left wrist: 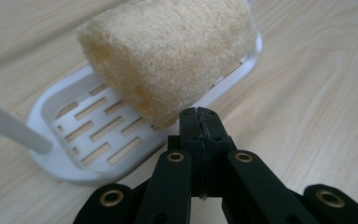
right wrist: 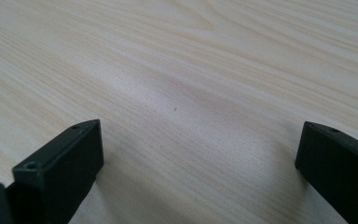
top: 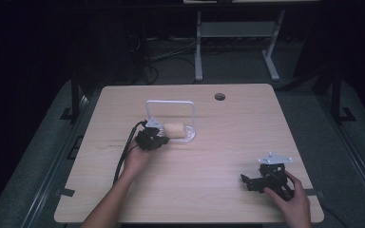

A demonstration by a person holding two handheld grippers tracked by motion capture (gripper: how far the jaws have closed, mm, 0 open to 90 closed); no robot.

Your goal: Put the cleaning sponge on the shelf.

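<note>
Loofah sponge, a tan fibrous cylinder [left wrist: 168, 56], rests in the white slotted plastic tray [left wrist: 93, 135], at twelve o'clock from the clenched, empty left gripper [left wrist: 199, 122], probably nudging; right gripper [right wrist: 196, 154] idles, released.

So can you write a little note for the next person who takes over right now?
Left gripper: fingers shut with nothing between them, tips right beside the sponge.
Right gripper: fingers open, holding nothing, low over the bare table at the near right.
Sponge: lying across the white slotted tray, which has a wire handle.
Done: sponge sits on the tray.
Left: unclear; maybe nudging it in straighter.
</note>
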